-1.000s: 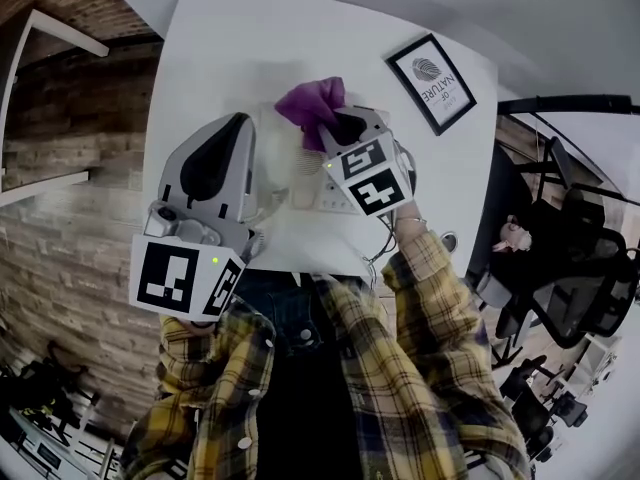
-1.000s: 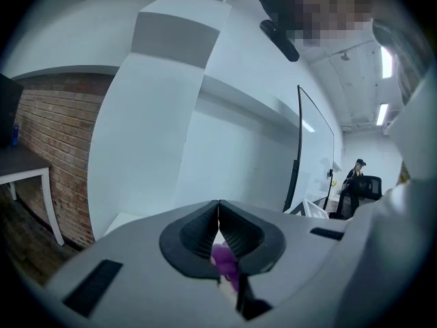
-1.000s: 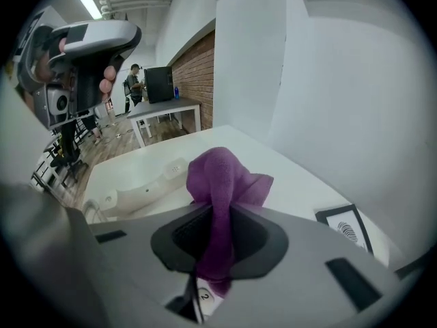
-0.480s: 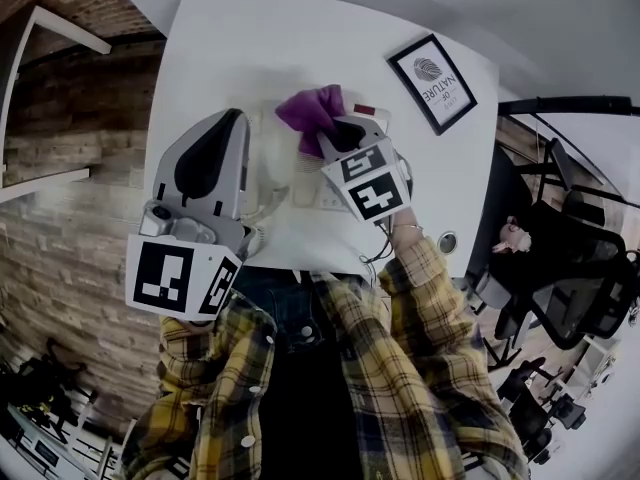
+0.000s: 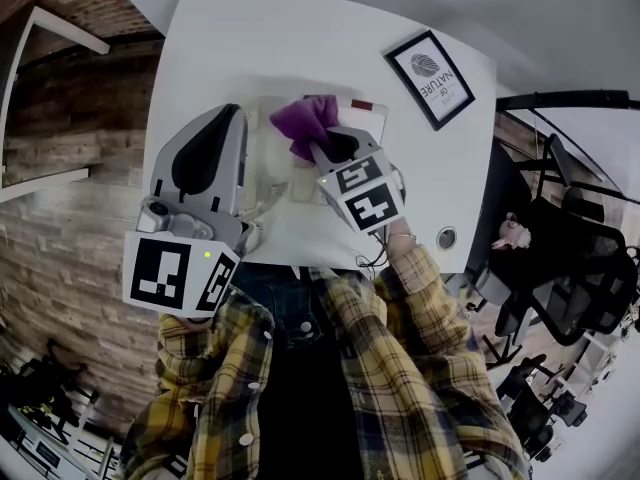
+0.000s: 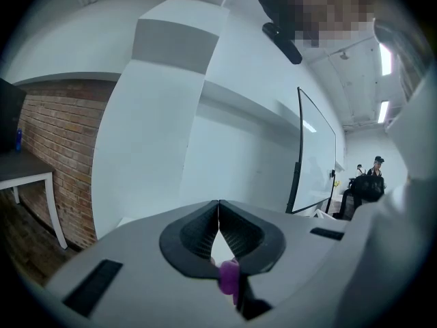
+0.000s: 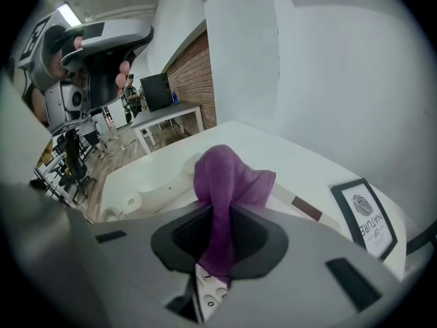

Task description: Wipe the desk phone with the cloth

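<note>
1. The desk phone (image 5: 368, 120) lies in the middle of the white table (image 5: 230, 38). It is off-white, with a small dark red strip at its far edge.
2. In the right gripper view, its handset (image 7: 147, 183) is seen at 10 o'clock from the jaws, and round keys (image 7: 213, 294) are seen below them.
3. The purple cloth (image 5: 305, 120) is pinched by the right gripper (image 5: 318, 148), whose jaws are closed on it. The cloth is bunched into a soft hump beyond the tips and rests on the phone's far part.
4. The left gripper (image 5: 233, 118) is held at 9 o'clock from the cloth, over the phone's left side. Its jaws are seen with tips together and nothing clamped.
5. A black-framed picture (image 5: 431, 80) lies at 2 o'clock from the phone, well apart from it.
</note>
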Available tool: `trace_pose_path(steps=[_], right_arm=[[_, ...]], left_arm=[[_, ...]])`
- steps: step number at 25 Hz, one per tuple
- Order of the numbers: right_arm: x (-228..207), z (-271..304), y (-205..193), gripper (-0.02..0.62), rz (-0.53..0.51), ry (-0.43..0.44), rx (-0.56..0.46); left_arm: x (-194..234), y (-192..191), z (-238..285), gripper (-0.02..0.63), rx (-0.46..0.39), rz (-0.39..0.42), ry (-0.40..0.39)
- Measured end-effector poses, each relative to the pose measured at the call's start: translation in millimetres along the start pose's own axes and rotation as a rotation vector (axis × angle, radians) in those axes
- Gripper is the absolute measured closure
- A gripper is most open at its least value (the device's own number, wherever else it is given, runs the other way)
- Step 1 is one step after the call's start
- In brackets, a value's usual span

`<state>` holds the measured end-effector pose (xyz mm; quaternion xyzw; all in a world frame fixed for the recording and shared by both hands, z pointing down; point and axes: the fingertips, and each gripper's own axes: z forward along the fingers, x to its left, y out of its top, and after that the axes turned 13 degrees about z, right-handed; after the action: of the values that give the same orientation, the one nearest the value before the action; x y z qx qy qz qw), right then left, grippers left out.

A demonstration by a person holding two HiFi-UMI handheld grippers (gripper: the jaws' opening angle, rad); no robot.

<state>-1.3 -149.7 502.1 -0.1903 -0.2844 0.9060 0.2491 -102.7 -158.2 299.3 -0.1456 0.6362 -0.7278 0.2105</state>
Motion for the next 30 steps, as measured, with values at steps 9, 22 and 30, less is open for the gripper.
trace_pose_path(steps=[9, 22, 30], right_arm=[[26.6, -2.3, -30.7, 0.531, 0.029, 0.054, 0.036], [64.9, -9.3, -89.5, 0.531, 0.072, 0.147, 0.133], [67.0, -14.6, -98.3, 0.531, 0.090, 0.167, 0.142]], left_arm=[[-1.9, 5.3, 0.0, 0.591, -0.011, 0.002, -0.001], [-5.5, 7.4, -0.1, 0.591, -0.017, 0.008, -0.005], [-15.6, 8.8, 2.2, 0.591, -0.017, 0.013, -0.030]])
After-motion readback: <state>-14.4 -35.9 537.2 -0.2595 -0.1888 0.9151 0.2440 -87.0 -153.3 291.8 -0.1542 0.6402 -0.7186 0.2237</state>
